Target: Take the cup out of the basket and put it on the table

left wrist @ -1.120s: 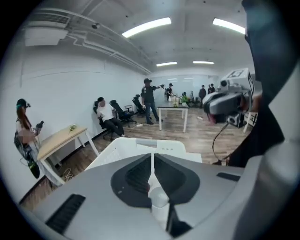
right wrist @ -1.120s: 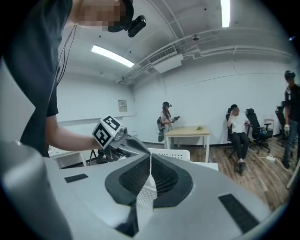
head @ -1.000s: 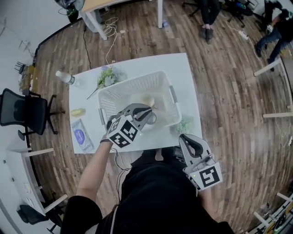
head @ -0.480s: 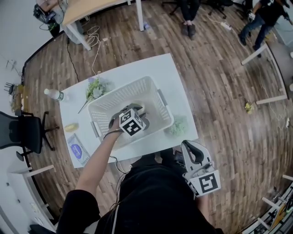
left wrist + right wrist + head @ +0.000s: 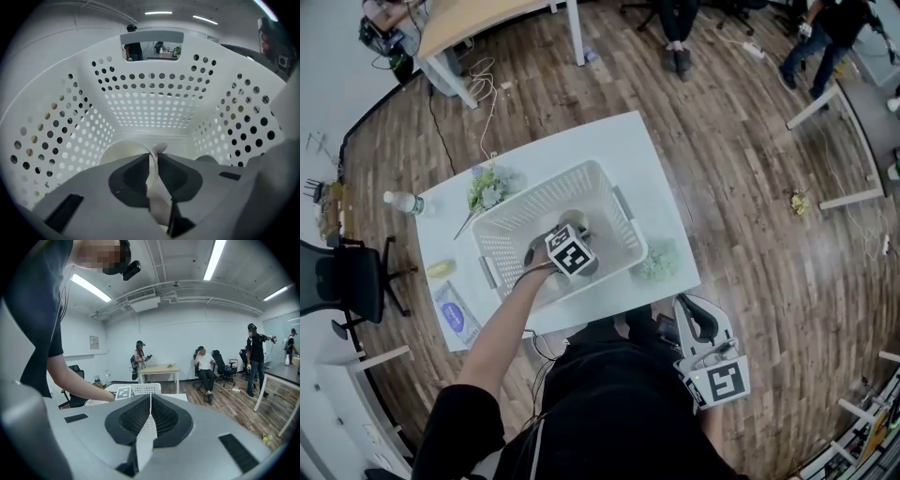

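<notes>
Cream cup (image 5: pixel 123 152) rim | left gripper (image 5: pixel 153 159) sunk into basket (image 5: pixel 150 93), fingers (image 5: pixel 135 172) closing on it | right gripper (image 5: pixel 150 401) closed

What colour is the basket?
White, with rows of round holes in its walls; the left gripper view shows it best.

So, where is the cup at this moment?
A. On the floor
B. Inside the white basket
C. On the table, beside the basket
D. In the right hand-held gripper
B: the cup sits within the perforated white basket, whose walls rise all around it.
</notes>
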Tool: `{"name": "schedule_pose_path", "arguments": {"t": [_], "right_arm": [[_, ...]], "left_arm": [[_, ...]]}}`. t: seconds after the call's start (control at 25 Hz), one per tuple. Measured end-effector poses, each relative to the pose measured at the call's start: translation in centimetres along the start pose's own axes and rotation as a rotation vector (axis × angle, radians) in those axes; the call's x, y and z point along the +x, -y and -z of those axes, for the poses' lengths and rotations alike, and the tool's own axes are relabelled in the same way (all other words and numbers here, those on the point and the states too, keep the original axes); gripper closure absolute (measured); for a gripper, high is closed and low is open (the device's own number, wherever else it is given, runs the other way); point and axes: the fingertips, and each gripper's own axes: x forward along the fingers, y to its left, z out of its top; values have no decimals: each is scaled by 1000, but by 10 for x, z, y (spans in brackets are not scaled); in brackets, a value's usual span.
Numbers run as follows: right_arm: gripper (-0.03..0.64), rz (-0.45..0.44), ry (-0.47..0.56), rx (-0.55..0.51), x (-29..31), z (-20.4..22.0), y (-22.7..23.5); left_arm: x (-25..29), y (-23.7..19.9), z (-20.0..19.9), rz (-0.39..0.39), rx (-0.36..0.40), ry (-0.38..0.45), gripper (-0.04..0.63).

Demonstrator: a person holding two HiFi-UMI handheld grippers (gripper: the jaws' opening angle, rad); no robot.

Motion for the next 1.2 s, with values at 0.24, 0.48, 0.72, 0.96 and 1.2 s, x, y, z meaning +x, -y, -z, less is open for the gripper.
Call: {"name": "schedule_pose_path", "arguments": {"t": [0.24,0.48,0.72,0.96,1.2], "right_arm": [[591,0,4,-7,-5,0,3],[591,-29,16,-19,-4,-2,5],[591,-74,35,-24,-2,-7,1],[591,-163,57,-31,7,-10,-13],[591,-287,77,-49,18,-16,-30]], "left_arm": [[-1,1,2,-13,34,-19,546],[-15,3,-8,-30,43,3,546],[-49,1,-25,-122,85,57,546],[-112,-3,-44,-231,69,149,548],[-187,-4,-45,-389,30,222,548]]}}
